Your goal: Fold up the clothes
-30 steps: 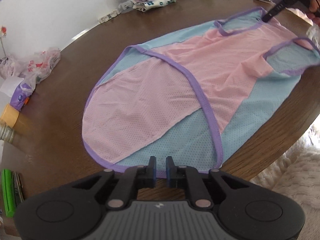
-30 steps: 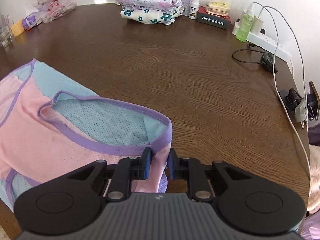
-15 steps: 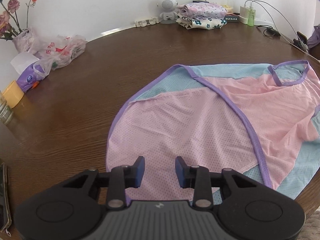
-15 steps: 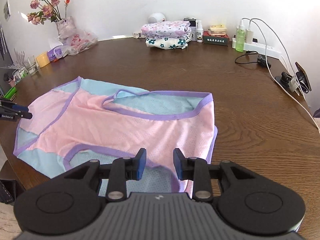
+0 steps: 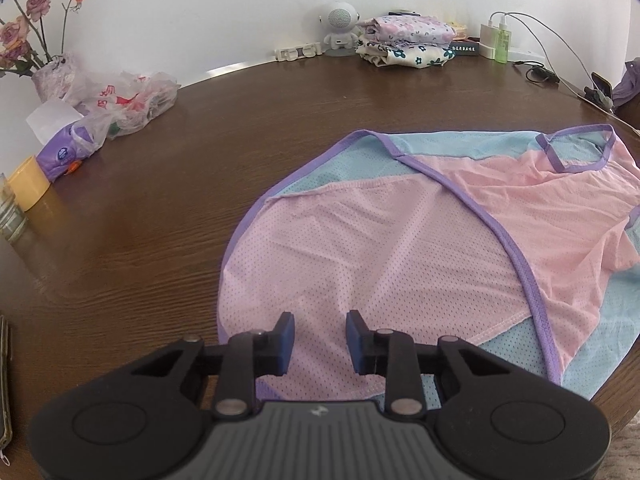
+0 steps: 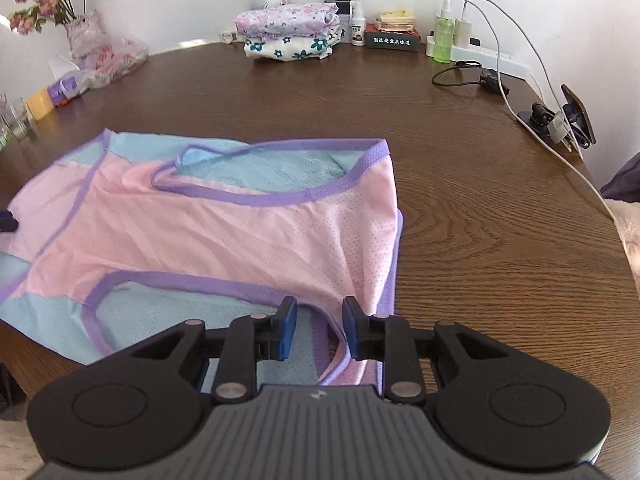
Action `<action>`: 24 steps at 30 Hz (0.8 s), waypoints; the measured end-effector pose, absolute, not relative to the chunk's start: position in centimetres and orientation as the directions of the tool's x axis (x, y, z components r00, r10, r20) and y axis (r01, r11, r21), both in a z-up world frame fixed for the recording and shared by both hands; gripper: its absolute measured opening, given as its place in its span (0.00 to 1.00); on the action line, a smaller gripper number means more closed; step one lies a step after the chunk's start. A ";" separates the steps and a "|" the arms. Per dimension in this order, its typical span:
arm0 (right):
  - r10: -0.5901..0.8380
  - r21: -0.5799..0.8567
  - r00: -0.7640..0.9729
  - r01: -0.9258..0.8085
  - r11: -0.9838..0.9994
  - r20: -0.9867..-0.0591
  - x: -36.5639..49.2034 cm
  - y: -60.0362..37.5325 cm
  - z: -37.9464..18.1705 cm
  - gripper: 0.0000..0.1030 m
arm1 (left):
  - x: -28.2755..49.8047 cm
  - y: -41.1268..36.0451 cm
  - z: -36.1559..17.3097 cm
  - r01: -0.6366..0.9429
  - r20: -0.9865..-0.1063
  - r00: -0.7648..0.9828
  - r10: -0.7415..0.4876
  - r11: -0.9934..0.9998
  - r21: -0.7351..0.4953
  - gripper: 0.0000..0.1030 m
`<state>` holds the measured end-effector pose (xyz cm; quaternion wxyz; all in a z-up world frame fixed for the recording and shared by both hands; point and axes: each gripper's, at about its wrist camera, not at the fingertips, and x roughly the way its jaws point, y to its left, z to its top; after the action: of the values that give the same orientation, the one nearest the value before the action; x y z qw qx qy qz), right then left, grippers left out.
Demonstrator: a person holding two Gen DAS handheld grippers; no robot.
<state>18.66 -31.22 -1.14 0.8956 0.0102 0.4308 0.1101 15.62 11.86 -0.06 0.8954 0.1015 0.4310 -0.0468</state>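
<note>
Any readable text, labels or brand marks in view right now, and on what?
Dark box by the wall: white characters, too blurred to read.
Small white bottle: label too small to read.
Plastic bag: red print, illegible.
Purple tissue pack: round logo, unreadable.
Nothing else legible.

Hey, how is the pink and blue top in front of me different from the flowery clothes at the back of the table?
The pink and blue top lies spread in a single loose layer; the floral clothes sit folded in a compact stack. The top is plain mesh with purple trim; the stack is flower-printed. The top lies at the near edge under both tongs; the stack sits by the wall. Both rest on the wooden table.
</note>
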 end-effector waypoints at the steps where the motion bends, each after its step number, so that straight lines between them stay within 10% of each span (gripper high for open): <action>1: 0.217 0.130 0.618 -0.184 0.974 -0.755 18.8 -31.4 -0.4 0.29 | 15.7 11.9 -0.1 0.171 -0.781 0.624 0.002 0.975 0.138 0.26; 10: 0.053 0.032 0.607 -0.046 0.998 -0.793 24.2 -32.4 -1.5 0.32 | 15.3 12.5 -0.3 0.163 -0.768 0.640 -0.021 0.981 0.109 0.27; 13: 0.041 0.019 0.591 -0.042 0.999 -0.806 25.2 -32.8 -2.2 0.04 | 15.2 12.5 -0.3 0.164 -0.768 0.640 -0.021 0.980 0.109 0.27; 24: 0.081 0.090 0.633 -0.017 0.996 -0.770 27.0 -34.3 -0.9 0.27 | 15.2 12.5 -0.3 0.165 -0.766 0.643 -0.021 0.980 0.112 0.27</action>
<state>27.05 -34.28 -0.90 0.9028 0.0369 0.4275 0.0271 15.19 12.51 -0.30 0.9023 0.0859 0.4194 -0.0516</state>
